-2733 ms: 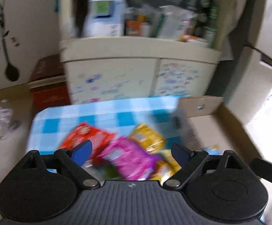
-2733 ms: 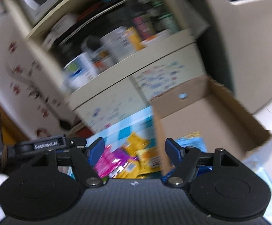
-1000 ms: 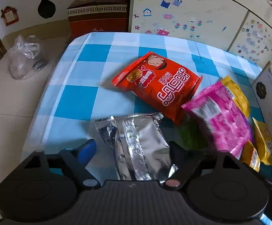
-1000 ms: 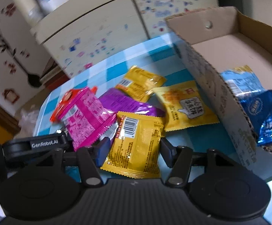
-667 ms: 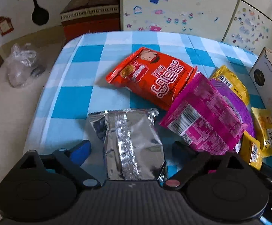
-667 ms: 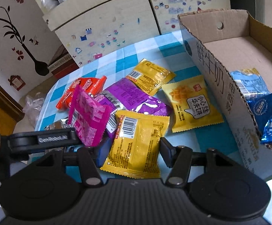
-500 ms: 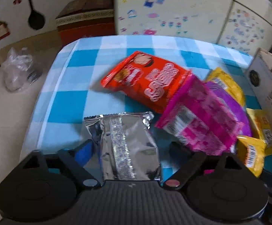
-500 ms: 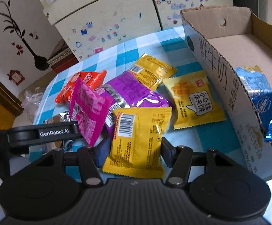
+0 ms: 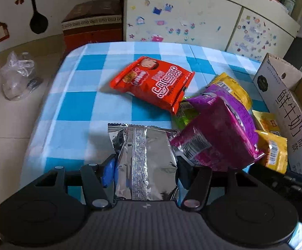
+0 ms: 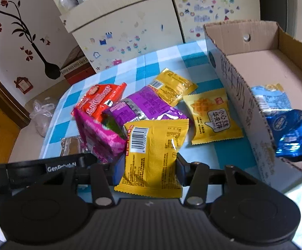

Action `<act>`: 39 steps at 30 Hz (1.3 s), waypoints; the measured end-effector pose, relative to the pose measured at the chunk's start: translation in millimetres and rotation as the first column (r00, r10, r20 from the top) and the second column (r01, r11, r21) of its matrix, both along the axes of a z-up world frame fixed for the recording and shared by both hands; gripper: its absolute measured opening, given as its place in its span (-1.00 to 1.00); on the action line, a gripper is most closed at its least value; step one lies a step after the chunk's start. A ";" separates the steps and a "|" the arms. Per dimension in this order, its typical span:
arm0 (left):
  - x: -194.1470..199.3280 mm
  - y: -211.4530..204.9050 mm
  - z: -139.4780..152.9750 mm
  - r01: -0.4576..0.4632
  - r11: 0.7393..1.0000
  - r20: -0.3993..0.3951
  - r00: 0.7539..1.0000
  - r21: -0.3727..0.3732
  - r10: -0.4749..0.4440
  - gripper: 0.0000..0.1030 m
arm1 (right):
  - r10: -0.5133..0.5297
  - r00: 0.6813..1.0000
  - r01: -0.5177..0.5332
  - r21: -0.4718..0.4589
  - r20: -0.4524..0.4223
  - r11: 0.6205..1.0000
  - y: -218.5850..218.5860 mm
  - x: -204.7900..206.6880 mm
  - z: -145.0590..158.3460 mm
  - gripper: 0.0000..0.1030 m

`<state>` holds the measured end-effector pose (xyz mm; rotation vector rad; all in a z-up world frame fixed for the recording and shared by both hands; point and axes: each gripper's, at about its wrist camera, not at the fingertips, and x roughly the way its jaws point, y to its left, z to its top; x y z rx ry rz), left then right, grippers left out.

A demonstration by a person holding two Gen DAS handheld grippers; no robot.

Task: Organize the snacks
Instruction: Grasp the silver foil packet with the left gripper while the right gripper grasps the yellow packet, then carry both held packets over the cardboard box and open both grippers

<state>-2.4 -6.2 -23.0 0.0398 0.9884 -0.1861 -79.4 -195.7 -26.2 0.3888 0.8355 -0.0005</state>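
Snacks in the left wrist view are counted as follows: one silver packet (image 9: pixel 144 160) at lower centre, one red packet (image 9: pixel 153 83) above it, one magenta packet (image 9: pixel 217 141) to the right, and yellow packets (image 9: pixel 274 152) at the right edge, their number not clear. One cardboard box (image 9: pixel 284 108) is seen at far right on the blue checked tablecloth (image 9: pixel 78 104). The left gripper (image 9: pixel 144 171) has just been closing and is narrowed onto the silver packet, both pads pressed to its sides; a second ago it stood wider around that packet.

Three yellow packets are counted in the right wrist view, one (image 10: pixel 153 154) at lower centre; one purple packet (image 10: pixel 144 106) and the red and magenta ones lie behind. Two blue packets (image 10: pixel 292 133) lie in the box at right. The right gripper (image 10: pixel 149 171) is clamped on the near yellow packet, having closed slightly further.
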 end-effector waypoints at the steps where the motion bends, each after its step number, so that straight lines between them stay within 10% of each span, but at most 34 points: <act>1: -2.6 2.5 2.2 -0.009 1.000 0.005 1.000 -0.006 0.009 0.26 | 0.000 1.000 0.000 -0.004 0.007 1.000 0.2 -2.0 2.4 -0.04; 39: -68.6 16.4 49.9 -0.081 0.992 0.150 0.984 -0.099 0.095 0.26 | -0.042 0.981 0.032 0.055 0.191 0.998 -22.3 -51.2 63.7 -0.04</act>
